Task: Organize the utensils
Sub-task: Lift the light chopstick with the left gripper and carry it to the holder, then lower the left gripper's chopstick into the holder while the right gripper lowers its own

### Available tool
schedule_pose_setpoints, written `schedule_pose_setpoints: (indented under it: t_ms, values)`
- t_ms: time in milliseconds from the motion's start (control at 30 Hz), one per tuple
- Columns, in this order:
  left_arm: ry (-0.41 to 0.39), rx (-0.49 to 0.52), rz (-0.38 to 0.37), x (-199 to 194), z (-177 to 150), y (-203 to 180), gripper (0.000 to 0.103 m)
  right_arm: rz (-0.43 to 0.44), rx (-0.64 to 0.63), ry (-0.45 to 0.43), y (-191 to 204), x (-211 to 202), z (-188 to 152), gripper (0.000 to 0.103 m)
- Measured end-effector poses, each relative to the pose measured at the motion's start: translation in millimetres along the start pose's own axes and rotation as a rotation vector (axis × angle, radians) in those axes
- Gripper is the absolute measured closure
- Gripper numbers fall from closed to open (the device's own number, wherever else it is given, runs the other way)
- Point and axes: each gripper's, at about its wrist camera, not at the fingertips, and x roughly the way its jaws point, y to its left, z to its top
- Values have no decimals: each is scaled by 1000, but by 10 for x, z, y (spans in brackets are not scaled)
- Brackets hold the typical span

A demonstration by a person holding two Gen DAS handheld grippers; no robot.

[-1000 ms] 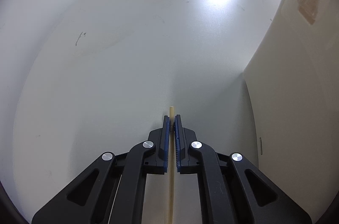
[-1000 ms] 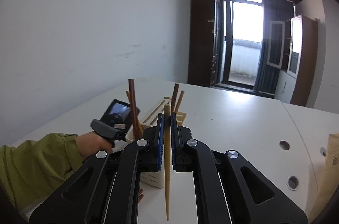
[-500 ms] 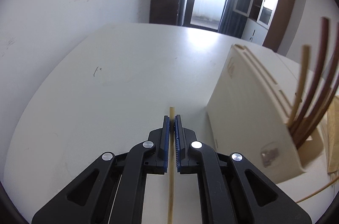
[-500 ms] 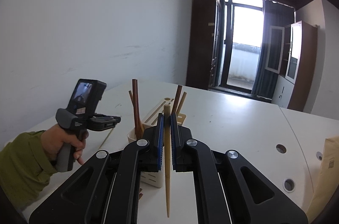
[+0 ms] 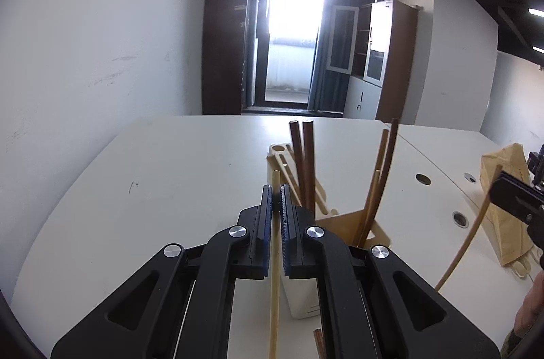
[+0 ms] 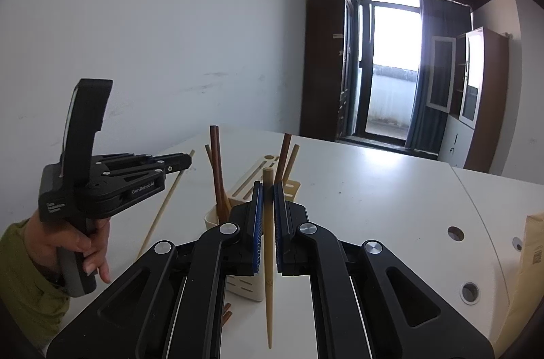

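My left gripper (image 5: 276,189) is shut on a pale wooden chopstick (image 5: 274,291) that runs back between its pads, raised above the white table (image 5: 190,175). Just right of it stands a cream utensil holder (image 5: 340,218) with dark brown chopsticks (image 5: 302,155) and paler ones leaning inside. My right gripper (image 6: 268,189) is shut on a second pale chopstick (image 6: 268,274), right behind the holder (image 6: 244,185). The right wrist view shows the left gripper (image 6: 180,160) in a hand (image 6: 78,240), left of the holder, its chopstick (image 6: 163,206) slanting down.
A brown paper bag (image 5: 503,189) stands at the right of the table, near round cable holes (image 5: 423,178). Loose brown chopsticks (image 6: 226,314) lie on the table beside the holder's base. A white wall runs along the left; a door and cabinets lie beyond the far edge.
The left gripper has lifted from near the table and tilted up, carrying its chopstick to holder height. The right gripper and its chopstick have stayed put.
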Motion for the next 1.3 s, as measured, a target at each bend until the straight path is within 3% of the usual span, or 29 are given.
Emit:
schedule_pose_setpoints:
  t_ms: [333, 667, 1133, 1300]
  values:
    - [-116, 18, -31, -289, 59, -62, 99, 45, 39, -33, -87, -136, 42, 96]
    - [-172, 54, -53, -360, 137, -176, 99, 71, 63, -58, -79, -122, 113, 96]
    - [-267, 62, -70, -348, 287, -277, 99, 75, 95, -219, -66, -218, 387, 96]
    - [-366, 33, -95, -463, 290, -271, 99, 81, 113, -267, -116, -253, 453, 96]
